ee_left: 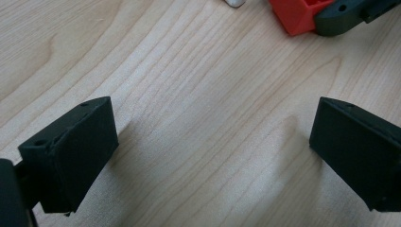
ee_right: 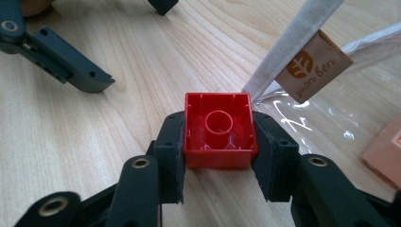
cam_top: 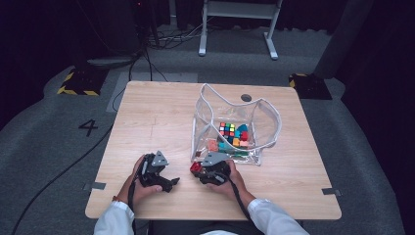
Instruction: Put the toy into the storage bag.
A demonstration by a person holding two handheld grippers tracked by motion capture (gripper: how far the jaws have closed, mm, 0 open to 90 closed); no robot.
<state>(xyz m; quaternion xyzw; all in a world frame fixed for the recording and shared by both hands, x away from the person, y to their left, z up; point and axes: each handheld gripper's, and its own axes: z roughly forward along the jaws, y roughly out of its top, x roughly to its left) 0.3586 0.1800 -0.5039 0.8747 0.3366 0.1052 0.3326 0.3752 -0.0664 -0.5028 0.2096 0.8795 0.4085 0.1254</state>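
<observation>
My right gripper (ee_right: 218, 142) is shut on a red square brick (ee_right: 219, 128), hollow underside facing the camera, just above the wooden table. In the high view that gripper (cam_top: 198, 169) and the red brick (cam_top: 195, 167) sit at the near left corner of a clear plastic bag (cam_top: 266, 115). The bag holds a colourful puzzle cube (cam_top: 226, 129) and several bright blocks. My left gripper (ee_left: 213, 142) stands open over bare wood, nothing between its jaws. Seen from above, the left gripper (cam_top: 169, 182) lies to the left of the right one.
The bag's grey strap and brown label (ee_right: 313, 67) lie close to the red brick. An orange block (ee_right: 385, 151) shows through the plastic. The table (cam_top: 147, 117) has bare wood on its left half. A dark round hole (cam_top: 246, 97) sits near the far edge.
</observation>
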